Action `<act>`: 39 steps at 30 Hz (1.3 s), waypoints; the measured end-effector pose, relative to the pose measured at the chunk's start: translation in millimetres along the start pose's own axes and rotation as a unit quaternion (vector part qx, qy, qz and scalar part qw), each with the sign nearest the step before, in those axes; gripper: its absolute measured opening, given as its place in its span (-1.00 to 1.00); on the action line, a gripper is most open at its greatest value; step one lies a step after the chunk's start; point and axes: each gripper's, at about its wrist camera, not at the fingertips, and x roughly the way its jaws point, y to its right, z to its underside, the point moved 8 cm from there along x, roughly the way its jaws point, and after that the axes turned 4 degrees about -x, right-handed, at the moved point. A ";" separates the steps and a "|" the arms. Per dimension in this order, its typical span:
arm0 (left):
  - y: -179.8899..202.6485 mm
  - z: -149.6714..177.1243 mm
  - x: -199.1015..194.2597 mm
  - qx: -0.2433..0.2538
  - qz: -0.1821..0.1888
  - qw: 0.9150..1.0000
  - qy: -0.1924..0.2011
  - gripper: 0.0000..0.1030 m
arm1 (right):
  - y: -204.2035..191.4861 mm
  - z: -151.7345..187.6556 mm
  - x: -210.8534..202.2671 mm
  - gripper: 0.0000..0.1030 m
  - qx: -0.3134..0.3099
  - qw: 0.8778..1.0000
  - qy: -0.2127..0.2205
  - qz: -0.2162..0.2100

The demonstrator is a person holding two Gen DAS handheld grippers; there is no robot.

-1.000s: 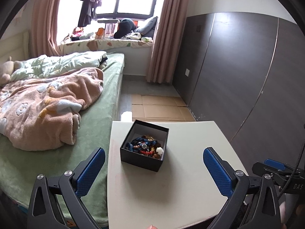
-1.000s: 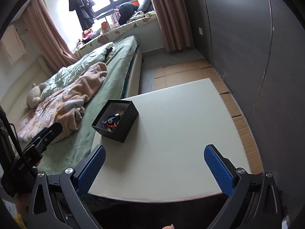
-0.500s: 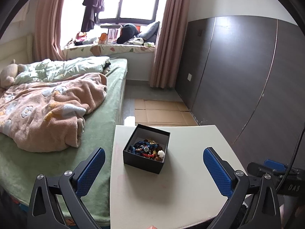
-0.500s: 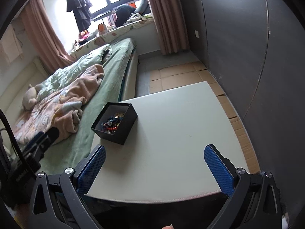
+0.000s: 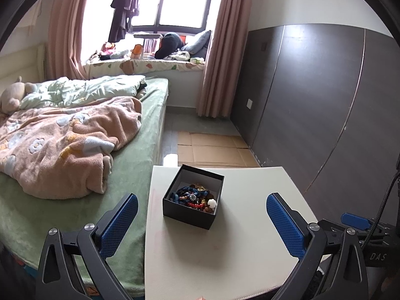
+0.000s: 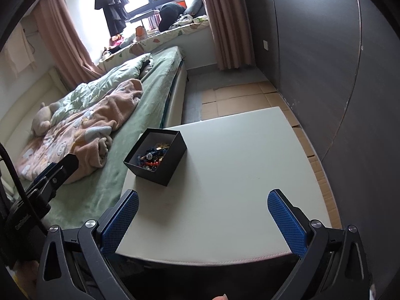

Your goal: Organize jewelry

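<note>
A pink blanket [image 5: 62, 145] lies rumpled on the green bed [image 5: 147, 130], cardboard [image 5: 212, 150] covering the floor beside it.

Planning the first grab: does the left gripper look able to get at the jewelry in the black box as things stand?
Probably yes. The left gripper is open, the box sits straight ahead with no lid, the jewelry lies exposed, and nothing stands on the table between them.

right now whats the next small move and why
Probably ease the left tongs forward and down toward the black box: both tongs are open and empty, the jewelry lies heaped inside it, and the box sits nearer the left side of the table.
</note>
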 end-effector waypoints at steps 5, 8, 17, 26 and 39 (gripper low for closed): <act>-2.7 0.1 -1.4 0.000 -0.001 1.000 0.001 0.99 | -1.7 0.5 -0.1 1.00 0.002 1.000 0.000 -0.005; -3.7 0.2 -1.9 -0.002 -0.002 1.000 0.000 0.99 | -2.7 1.5 0.5 1.00 0.000 1.000 -0.001 -0.003; -3.0 1.1 -3.4 0.001 -0.001 1.000 -0.002 0.99 | -1.8 1.4 -1.2 1.00 0.000 1.000 0.002 -0.001; 0.7 3.1 -3.0 0.004 -0.001 1.000 -0.002 0.99 | 0.2 0.6 -1.4 1.00 0.004 1.000 0.002 0.003; 8.2 4.2 -1.6 0.011 -0.002 1.000 -0.003 0.99 | -2.6 -0.2 2.7 1.00 0.003 1.000 -0.004 0.003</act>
